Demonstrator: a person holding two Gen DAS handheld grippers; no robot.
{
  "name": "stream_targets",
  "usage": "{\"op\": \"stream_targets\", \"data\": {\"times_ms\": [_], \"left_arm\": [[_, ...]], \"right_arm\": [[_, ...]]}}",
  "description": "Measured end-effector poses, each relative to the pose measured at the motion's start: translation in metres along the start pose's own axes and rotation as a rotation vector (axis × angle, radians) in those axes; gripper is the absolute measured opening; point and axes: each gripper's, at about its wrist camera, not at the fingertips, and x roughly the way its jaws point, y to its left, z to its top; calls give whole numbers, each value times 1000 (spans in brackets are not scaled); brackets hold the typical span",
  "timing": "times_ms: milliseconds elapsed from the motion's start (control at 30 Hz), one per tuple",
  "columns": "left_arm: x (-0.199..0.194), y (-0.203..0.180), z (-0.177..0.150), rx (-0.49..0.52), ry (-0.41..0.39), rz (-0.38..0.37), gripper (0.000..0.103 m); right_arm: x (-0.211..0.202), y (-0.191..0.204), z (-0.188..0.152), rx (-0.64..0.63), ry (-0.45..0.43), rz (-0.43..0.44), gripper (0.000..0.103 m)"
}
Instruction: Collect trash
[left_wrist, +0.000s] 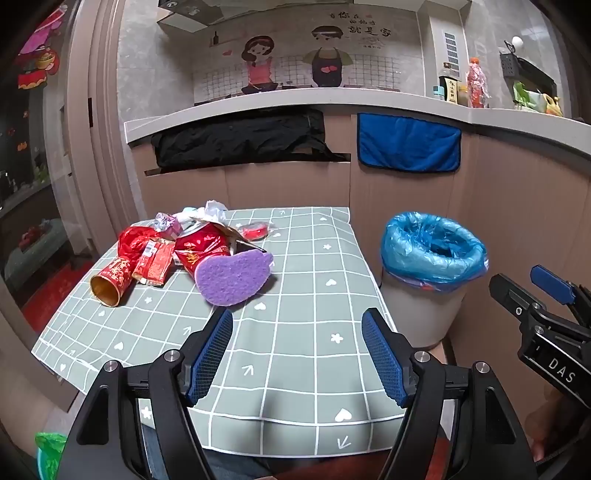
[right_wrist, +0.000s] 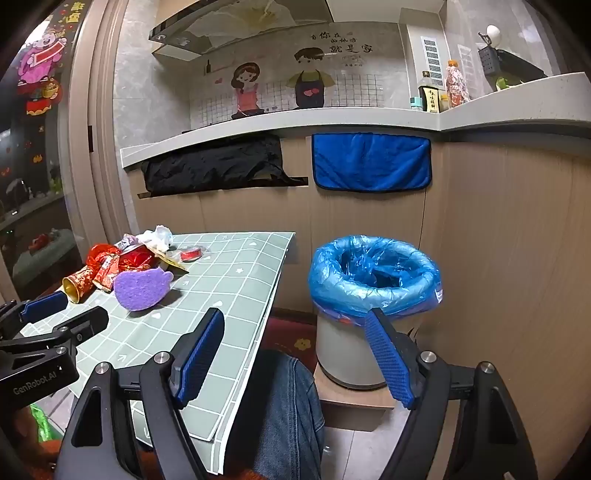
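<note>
Left wrist view: both grippers (left_wrist: 297, 354) (right_wrist: 293, 356) gaping, empty. Sponge (left_wrist: 232, 277) nearest; pinch its edge, carry to bin (left_wrist: 434, 247).

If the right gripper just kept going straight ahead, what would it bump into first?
Probably the trash bin lined with a blue bag: the right gripper, open and empty, points between the table edge and the bin. Depth is unclear.

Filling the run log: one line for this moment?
left gripper: open, empty | right gripper: open, empty | trash pile: on table | bin: beside table
</note>
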Motion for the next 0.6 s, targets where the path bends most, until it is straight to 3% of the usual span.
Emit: {"op": "stream_targets", "data": {"times_ms": [600], "left_arm": [[-11, 3, 2, -9, -43, 0, 72]], "right_arm": [[-3, 2, 3, -12, -10, -13, 76]]}}
